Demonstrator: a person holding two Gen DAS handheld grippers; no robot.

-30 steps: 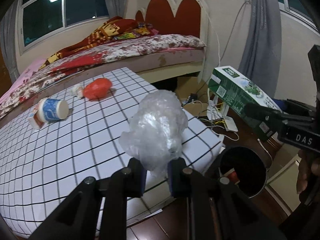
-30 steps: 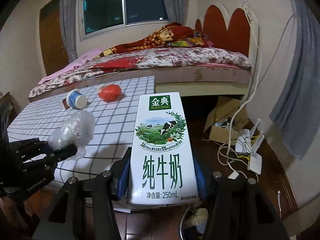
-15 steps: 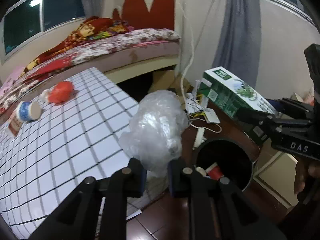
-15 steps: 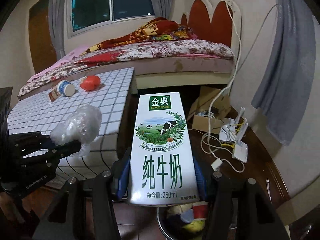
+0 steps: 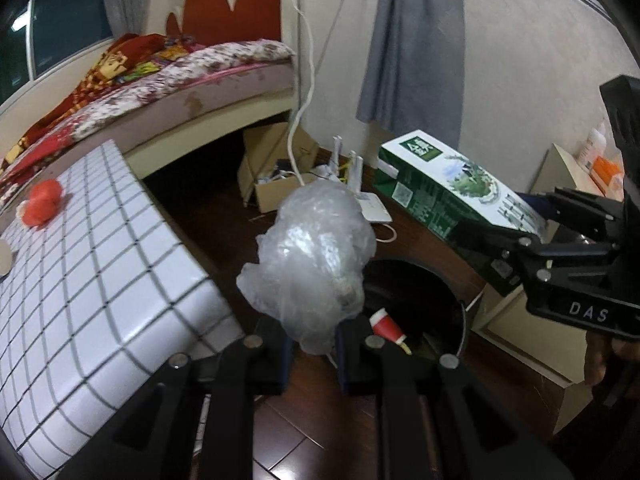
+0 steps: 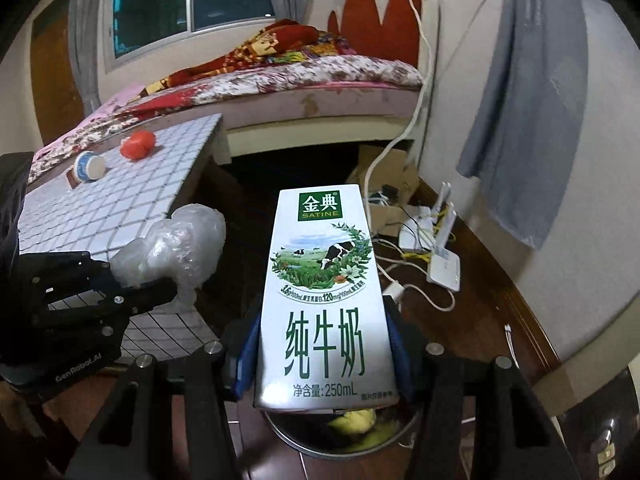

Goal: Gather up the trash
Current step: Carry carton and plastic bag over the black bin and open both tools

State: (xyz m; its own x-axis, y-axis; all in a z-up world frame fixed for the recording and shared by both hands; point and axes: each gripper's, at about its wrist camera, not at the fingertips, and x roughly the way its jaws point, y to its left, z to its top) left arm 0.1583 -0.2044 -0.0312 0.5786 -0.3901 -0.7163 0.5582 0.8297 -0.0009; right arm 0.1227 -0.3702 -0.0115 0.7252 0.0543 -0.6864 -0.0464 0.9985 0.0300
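My left gripper [image 5: 312,354] is shut on a crumpled clear plastic bag [image 5: 316,256] and holds it just left of the round black trash bin [image 5: 440,300] on the floor. My right gripper [image 6: 322,356] is shut on a white and green milk carton [image 6: 324,300] and holds it above the bin [image 6: 340,432], which has trash inside. The carton also shows in the left wrist view [image 5: 452,188], and the bag in the right wrist view [image 6: 176,248]. A red crumpled wrapper [image 6: 137,145] and a blue and white cup [image 6: 89,165] lie on the checked table [image 6: 112,216].
A bed [image 6: 288,76] stands behind the table. A cardboard box [image 5: 276,164], white routers [image 6: 436,252] and cables lie on the dark wood floor by the wall. A grey curtain [image 6: 532,108] hangs at the right. A low cabinet [image 5: 524,340] stands right of the bin.
Both grippers have moved right, off the table and toward the bin, each with its item held. The bin now lies under the carton and beside the bag.
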